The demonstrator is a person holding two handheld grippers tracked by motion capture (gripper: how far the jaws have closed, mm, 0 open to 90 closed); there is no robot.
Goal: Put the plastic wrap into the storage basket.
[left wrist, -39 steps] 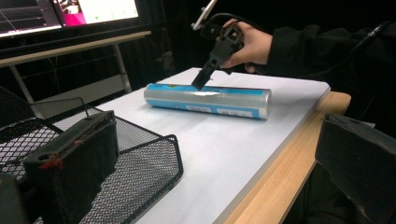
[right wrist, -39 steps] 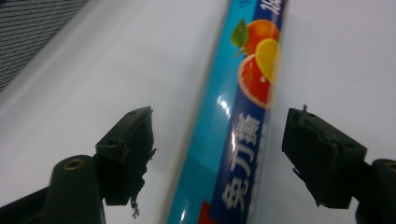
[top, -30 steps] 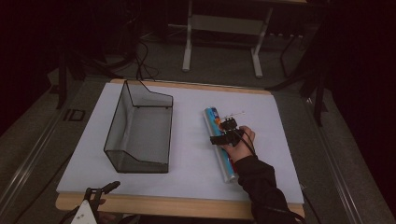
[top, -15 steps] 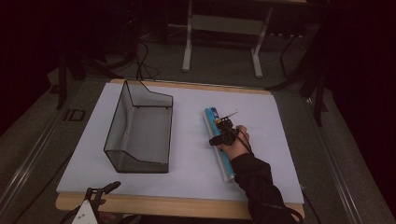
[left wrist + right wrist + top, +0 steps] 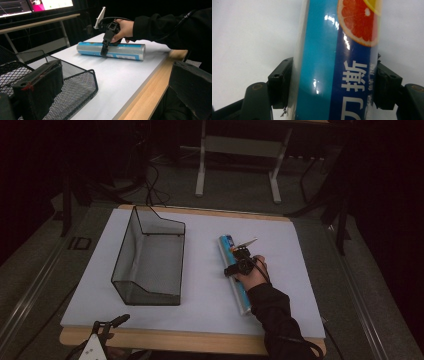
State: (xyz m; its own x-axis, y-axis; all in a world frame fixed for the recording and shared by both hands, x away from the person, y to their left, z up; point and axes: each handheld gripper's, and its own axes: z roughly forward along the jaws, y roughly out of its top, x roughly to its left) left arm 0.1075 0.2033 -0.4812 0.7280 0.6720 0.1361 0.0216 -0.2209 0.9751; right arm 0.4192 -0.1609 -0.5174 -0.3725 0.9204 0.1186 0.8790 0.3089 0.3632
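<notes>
On the white mat, a cling-film roll [image 5: 236,274] is clamped by the right gripper [image 5: 239,263].

Its jaws have just been closing, and both pads are now pressed against the roll's sides [image 5: 332,75]; the grasp is judged complete, so lifting toward the wire basket [image 5: 150,261] becomes possible; since earlier, the hand is scarcely displaced; the left gripper [image 5: 107,330] is held spread, empty, at the table's near edge.

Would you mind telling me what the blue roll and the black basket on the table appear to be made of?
The blue roll looks wrapped in glossy plastic film: bright highlights run along its printed label, and its end looks clear and shiny in the left gripper view. The black basket appears to be metal wire mesh with a matte dark coating: you can see through its fine grid, framed by thicker wire rims.
</notes>
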